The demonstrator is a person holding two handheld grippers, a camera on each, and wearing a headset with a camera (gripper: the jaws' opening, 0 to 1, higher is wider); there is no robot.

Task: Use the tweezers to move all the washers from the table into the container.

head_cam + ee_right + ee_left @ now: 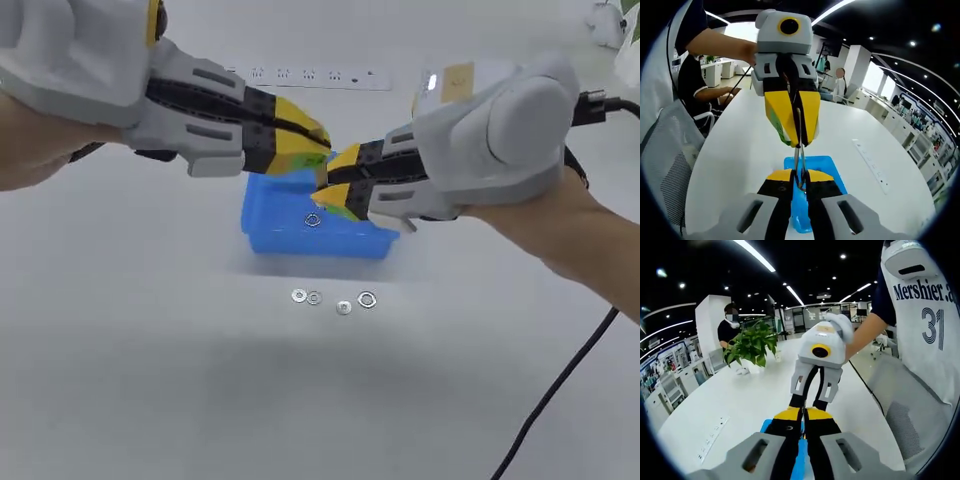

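Observation:
A blue container [272,228] sits mid-table, with one washer [313,220] seen inside its outline. Several more washers [344,307] lie in a short row on the white table just in front of it. My left gripper [322,150] reaches in from the left and my right gripper [330,186] from the right; their yellow tips meet above the container. In the right gripper view, thin metal tweezers [799,150] run from my right gripper [800,176] up into the left gripper [799,142]. Both grippers are shut on them.
A white power strip [310,76] lies along the far side of the table. A black cable [560,385] trails off at the right. A potted plant [752,345] and a seated person [695,85] are farther back.

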